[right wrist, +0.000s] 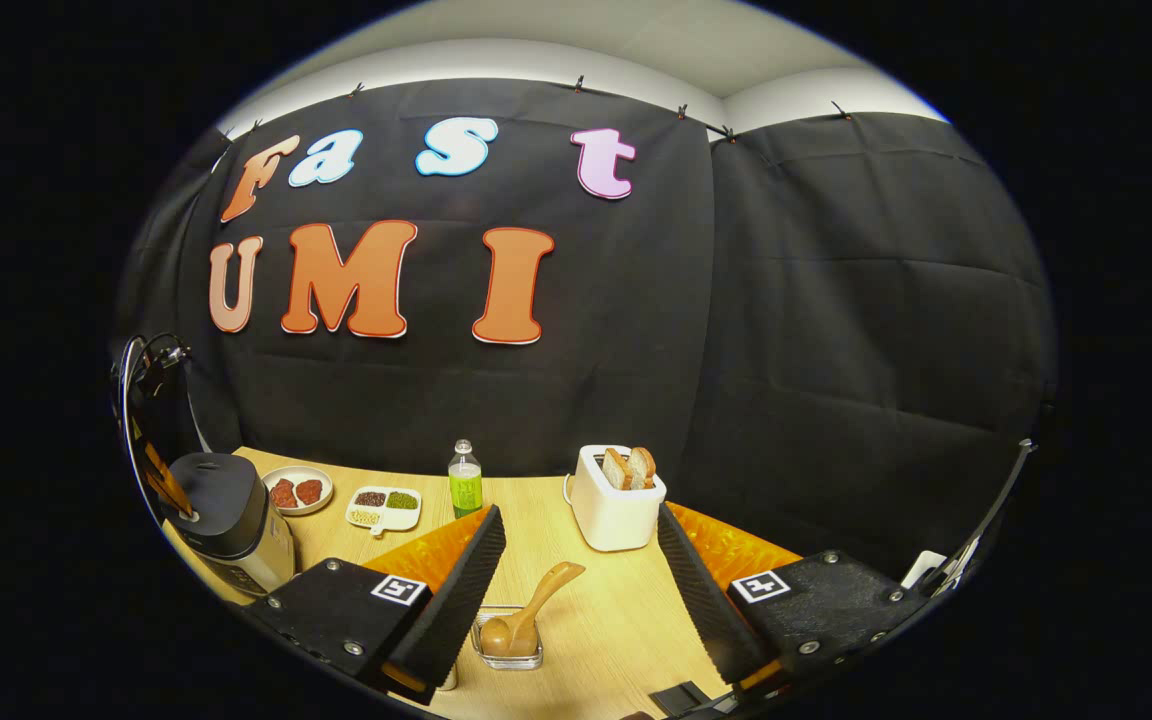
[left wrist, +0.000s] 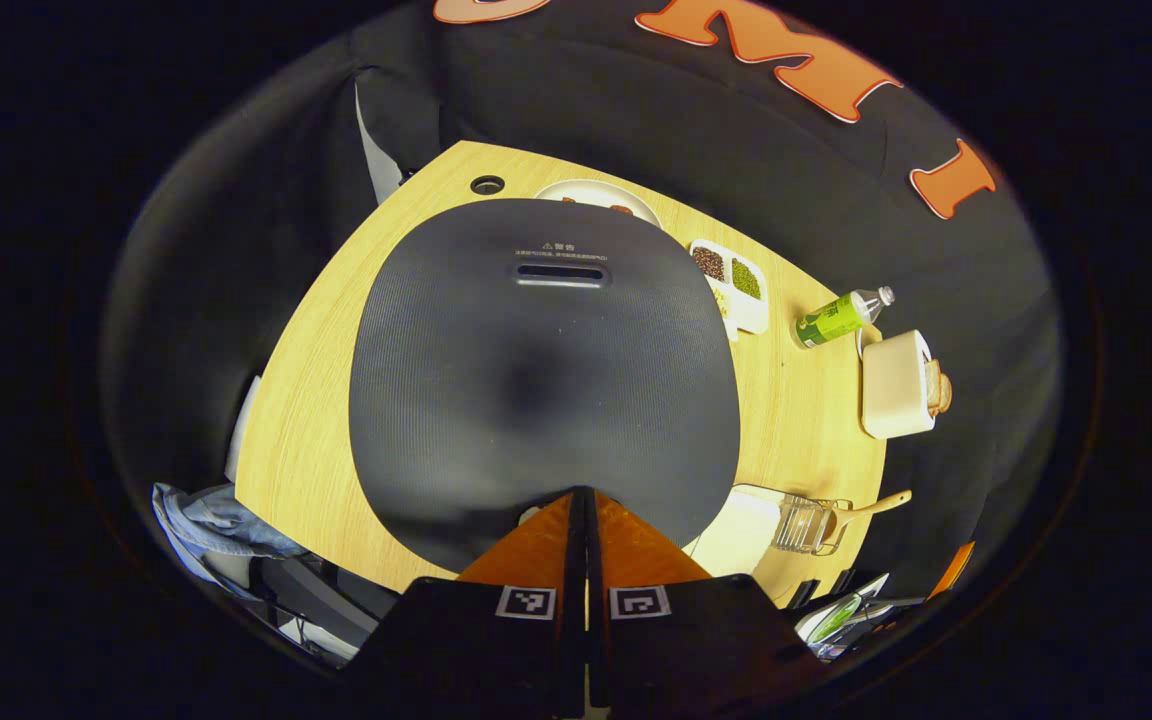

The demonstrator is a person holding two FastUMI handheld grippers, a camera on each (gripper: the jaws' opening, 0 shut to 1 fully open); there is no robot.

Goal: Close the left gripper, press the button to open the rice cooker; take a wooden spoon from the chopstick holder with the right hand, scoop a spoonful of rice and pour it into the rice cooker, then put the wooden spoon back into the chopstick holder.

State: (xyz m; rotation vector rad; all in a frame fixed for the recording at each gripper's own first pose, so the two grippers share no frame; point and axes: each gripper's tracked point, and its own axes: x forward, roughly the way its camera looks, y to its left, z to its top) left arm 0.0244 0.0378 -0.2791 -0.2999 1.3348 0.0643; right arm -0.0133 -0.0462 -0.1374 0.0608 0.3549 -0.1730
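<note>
Rice cooker [right wrist: 226,518] at the far left of the right gripper view, lid down, on the wooden bench [right wrist: 616,620]. The left hand-held gripper [left wrist: 581,500] has its fingers pressed together, tips at the lid's near edge. Beside the cooker come a plate [right wrist: 298,489], a divided dish of grains [right wrist: 384,509], a green bottle [right wrist: 465,480] and a white toaster [right wrist: 616,500] with bread. The right hand-held gripper [right wrist: 581,560] is spread wide, holding nothing, above the wooden spoon [right wrist: 531,612] standing in the clear chopstick holder [right wrist: 508,640].
</note>
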